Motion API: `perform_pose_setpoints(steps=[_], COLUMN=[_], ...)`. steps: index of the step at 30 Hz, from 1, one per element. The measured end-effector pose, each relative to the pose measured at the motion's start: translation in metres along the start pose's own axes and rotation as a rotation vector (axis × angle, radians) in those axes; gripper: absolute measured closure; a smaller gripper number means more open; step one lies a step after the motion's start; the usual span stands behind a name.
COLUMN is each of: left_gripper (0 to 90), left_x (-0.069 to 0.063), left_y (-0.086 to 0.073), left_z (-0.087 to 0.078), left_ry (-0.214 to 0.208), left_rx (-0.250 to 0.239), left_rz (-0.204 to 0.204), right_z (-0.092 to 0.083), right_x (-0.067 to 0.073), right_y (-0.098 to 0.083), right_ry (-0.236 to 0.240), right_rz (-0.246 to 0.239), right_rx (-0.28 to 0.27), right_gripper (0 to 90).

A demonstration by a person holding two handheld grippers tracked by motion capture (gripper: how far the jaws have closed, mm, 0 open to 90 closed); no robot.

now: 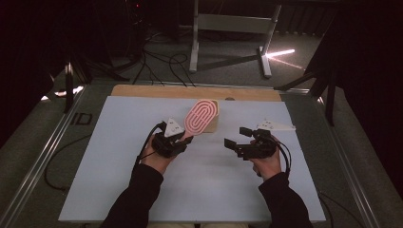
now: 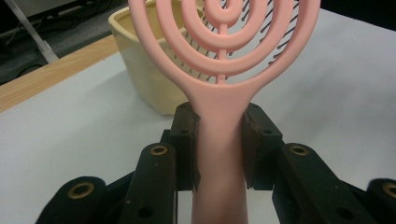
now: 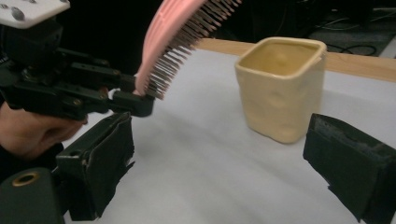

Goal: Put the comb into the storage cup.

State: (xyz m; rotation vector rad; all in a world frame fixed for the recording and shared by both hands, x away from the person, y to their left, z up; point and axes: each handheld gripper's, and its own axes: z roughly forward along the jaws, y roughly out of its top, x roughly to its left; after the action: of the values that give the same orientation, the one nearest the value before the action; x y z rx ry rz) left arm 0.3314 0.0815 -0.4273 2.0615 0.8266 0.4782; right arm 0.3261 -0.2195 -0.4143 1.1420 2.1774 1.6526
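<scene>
I have the left hand-held gripper clamped on the handle of the pink hairbrush; in the left gripper view both pads press on the handle from either side, just below where it widens into the ringed head. The brush is off the table, its long axis running from my left hand up and away toward the cream square cup, bristles facing down and toward the right side. In the high view the brush head lies over the cup and covers most of it, so the cup sits straight ahead of the left hand-held gripper, along the line of the brush.

The right hand-held gripper is empty, its jaws standing wide apart, held above the table to the right of the brush. From its own view the cup stands ahead between its two jaws, and the brush bristles hang to the left of that.

The left hand is plainly the nearer one to the cup. My judgement is that the next move depends on tipping the brush handle-down or head-down into the cup's open mouth.

Count: one hairbrush, one cup, two hand-held grippers.
</scene>
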Motion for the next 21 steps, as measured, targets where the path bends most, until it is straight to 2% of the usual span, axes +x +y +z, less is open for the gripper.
perform_pose_setpoints(steps=[6, 9, 19, 21], left_gripper=[70.0, 69.9, 70.0, 69.9], left_x=[-0.005, -0.008, -0.018, -0.021], left_y=[0.0, 0.0, 0.001, 0.001], left_z=[0.001, 0.002, 0.004, 0.004], left_ry=[-0.009, -0.01, -0.025, -0.027], left_rx=[-0.006, -0.013, -0.036, -0.045], left_rz=[0.016, 0.021, 0.041, 0.06], right_z=[0.008, 0.013, 0.028, 0.031], right_x=[0.006, 0.006, 0.011, 0.011], right_y=[0.009, 0.014, 0.02, 0.022], right_ry=[0.012, 0.042, 0.054, 0.06], right_rz=[-0.009, 0.016, 0.015, 0.027], right_rx=[0.005, 0.0, 0.014, 0.021], right_gripper=[8.7, 8.8, 8.8, 8.9])
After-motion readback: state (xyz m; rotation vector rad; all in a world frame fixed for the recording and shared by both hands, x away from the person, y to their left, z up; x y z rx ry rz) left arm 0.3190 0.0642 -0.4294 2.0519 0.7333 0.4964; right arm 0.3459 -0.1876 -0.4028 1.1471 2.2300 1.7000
